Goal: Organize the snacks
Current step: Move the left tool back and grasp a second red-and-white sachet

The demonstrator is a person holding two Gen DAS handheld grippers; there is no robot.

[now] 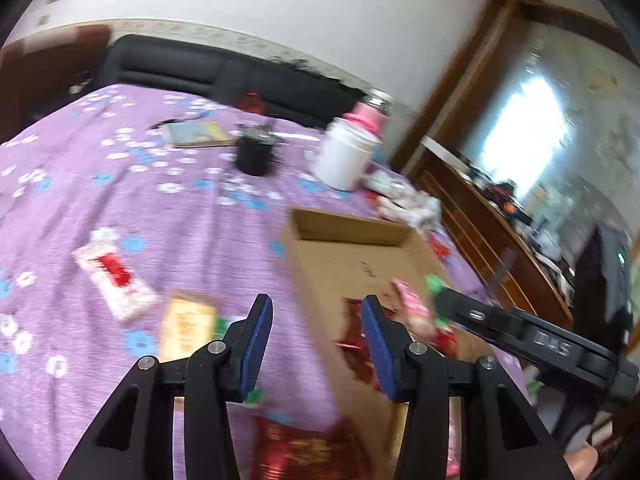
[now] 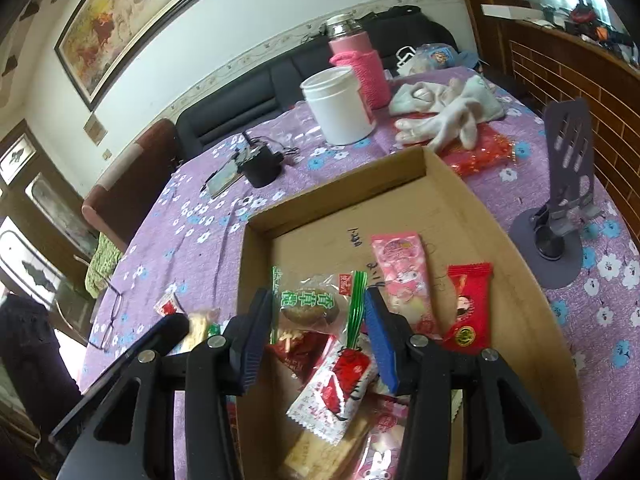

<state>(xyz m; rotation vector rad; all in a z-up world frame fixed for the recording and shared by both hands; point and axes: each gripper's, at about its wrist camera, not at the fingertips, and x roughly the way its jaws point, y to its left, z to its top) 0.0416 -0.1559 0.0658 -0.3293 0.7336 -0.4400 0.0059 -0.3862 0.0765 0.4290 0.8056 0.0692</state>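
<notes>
A shallow cardboard box [image 2: 500,216] lies on the purple flowered cloth and holds several snack packs. My right gripper [image 2: 318,308] is open above the box, with a clear green-striped pastry pack [image 2: 316,304] between its fingers; whether it touches them I cannot tell. A pink pack [image 2: 402,276] and a red pack [image 2: 468,304] lie to its right. My left gripper [image 1: 316,320] is open and empty over the box's left edge [image 1: 308,280]. A white-and-red pack [image 1: 116,280] and a yellow pack [image 1: 186,324] lie on the cloth to its left. The left wrist view is blurred.
A white jar [image 2: 340,104], a pink flask [image 2: 360,68], white gloves [image 2: 448,112] and a red bag [image 2: 484,152] stand beyond the box. A grey phone stand [image 2: 560,216] is at right. A black cup [image 2: 262,168], a phone and glasses [image 2: 112,320] lie to the left.
</notes>
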